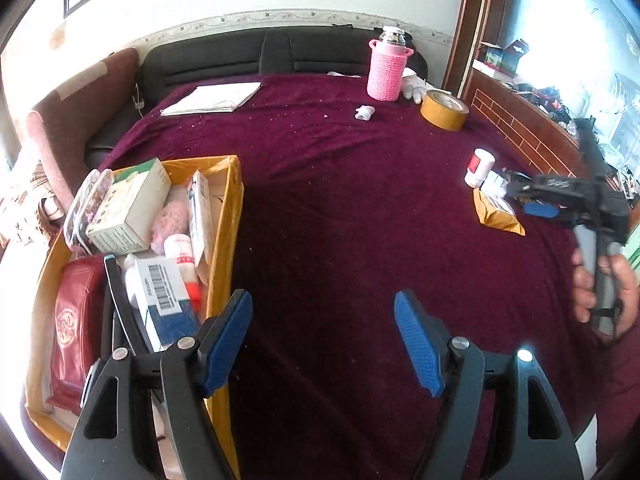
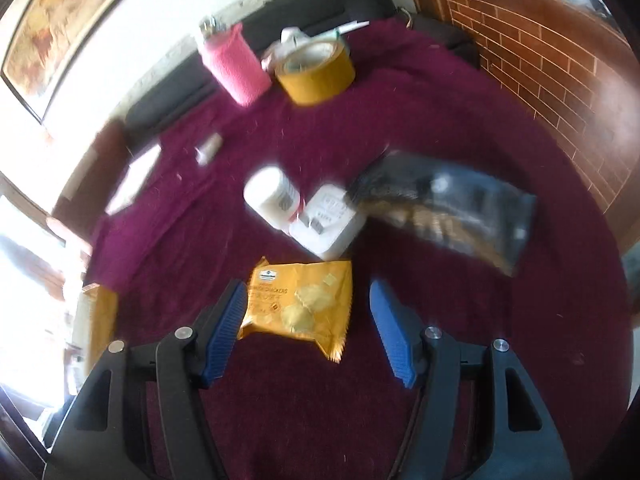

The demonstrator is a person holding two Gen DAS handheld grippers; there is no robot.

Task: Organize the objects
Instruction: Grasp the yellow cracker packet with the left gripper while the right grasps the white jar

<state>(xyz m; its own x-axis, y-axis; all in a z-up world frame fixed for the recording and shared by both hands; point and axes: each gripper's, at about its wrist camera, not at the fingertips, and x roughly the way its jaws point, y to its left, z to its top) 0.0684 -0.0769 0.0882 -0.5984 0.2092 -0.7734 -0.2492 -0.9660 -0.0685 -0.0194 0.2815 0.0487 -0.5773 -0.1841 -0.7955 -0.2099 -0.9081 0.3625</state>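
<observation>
The right wrist view is blurred; the dark packet (image 2: 444, 216) and small roll (image 2: 208, 148) are hard to make out. The cracker packet (image 2: 298, 306) lies flat on the maroon bed (image 2: 460, 120), just ahead of the right gripper (image 2: 308, 330), whose jaws stand wide apart, holding nothing. Beyond it a white bottle (image 2: 272, 198) touches a white charger (image 2: 328, 222). The left gripper (image 1: 322, 344) is likewise wide open and empty, its left finger overlapping the yellow box (image 1: 230, 216), whose crowded contents are partly hidden. Tape (image 1: 444, 110) and a pink flask (image 1: 387, 68) stand far back.
</observation>
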